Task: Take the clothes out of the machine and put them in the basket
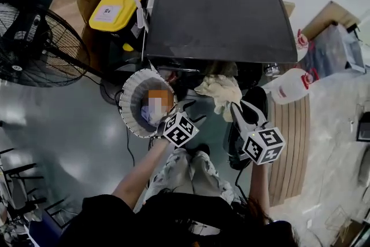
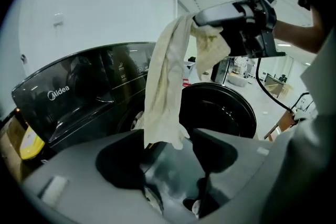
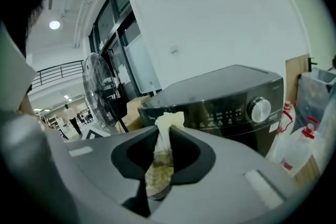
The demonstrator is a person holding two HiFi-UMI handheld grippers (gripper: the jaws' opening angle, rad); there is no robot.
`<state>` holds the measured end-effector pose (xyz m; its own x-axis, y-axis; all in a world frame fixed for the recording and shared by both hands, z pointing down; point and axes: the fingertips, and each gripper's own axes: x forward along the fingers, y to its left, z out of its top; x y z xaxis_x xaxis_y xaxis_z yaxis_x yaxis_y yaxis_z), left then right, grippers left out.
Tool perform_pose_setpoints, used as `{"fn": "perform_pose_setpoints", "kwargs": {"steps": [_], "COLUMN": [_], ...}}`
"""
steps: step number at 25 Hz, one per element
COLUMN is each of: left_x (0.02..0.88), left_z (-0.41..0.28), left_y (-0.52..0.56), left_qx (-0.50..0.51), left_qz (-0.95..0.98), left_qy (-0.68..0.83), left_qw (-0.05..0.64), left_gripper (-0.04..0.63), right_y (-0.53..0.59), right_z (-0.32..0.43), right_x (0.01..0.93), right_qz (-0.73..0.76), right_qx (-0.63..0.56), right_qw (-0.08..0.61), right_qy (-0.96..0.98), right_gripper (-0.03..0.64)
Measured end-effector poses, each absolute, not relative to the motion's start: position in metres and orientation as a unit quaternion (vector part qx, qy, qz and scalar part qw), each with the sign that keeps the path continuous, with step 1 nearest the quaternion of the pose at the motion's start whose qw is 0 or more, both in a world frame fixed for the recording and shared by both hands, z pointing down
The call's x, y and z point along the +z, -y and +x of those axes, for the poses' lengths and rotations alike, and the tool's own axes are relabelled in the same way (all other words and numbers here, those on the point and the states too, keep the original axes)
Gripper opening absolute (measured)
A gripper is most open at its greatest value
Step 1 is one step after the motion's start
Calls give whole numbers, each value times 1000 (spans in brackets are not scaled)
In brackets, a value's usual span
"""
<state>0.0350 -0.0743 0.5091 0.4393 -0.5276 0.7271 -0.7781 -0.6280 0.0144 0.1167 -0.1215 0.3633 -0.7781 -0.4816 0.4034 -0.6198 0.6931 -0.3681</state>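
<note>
The dark front-loading washing machine (image 1: 219,14) stands ahead with its round door (image 2: 218,113) swung open. My right gripper (image 1: 236,106) is shut on a cream cloth (image 1: 221,92), and in the right gripper view the cloth (image 3: 164,128) is pinched between the jaws. The left gripper view shows that gripper (image 2: 247,18) held high, with the cloth (image 2: 163,86) hanging down in a long strip. My left gripper (image 2: 168,139) is open, its jaws apart just under the cloth's lower end. The white ribbed basket (image 1: 128,95) sits left of the machine with clothes inside.
A large black fan (image 1: 34,43) stands at the left. A yellow container (image 1: 115,8) and a cardboard box (image 1: 72,0) sit behind the basket. A white jug (image 1: 292,85) and a slatted wooden board (image 1: 295,142) lie to the right of the machine.
</note>
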Motion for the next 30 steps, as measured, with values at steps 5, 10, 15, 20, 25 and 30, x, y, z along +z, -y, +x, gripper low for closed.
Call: {"fn": "perform_pose_setpoints", "kwargs": {"steps": [5, 10, 15, 20, 25, 30], "left_x": [506, 502, 507, 475, 448, 401], "left_z": [57, 67, 56, 57, 56, 37], "left_y": [73, 71, 82, 95, 85, 67], "left_qx": [337, 337, 316, 238, 190, 89], "left_qz": [835, 829, 807, 804, 807, 808], "left_qy": [379, 398, 448, 485, 501, 515], "left_qw": [212, 202, 217, 251, 248, 271], "left_gripper": [351, 371, 380, 260, 14, 12], "right_y": [120, 110, 88, 76, 83, 82], "right_z": [118, 115, 117, 117, 133, 133], "right_x": [281, 200, 138, 106, 116, 138], "right_qz": [275, 227, 175, 135, 145, 146], "right_qx": [238, 213, 198, 188, 203, 214], "right_qw": [65, 2, -55, -79, -85, -59], "right_qy": [929, 950, 963, 970, 965, 964], "right_gripper": [81, 81, 81, 80, 81, 81]}}
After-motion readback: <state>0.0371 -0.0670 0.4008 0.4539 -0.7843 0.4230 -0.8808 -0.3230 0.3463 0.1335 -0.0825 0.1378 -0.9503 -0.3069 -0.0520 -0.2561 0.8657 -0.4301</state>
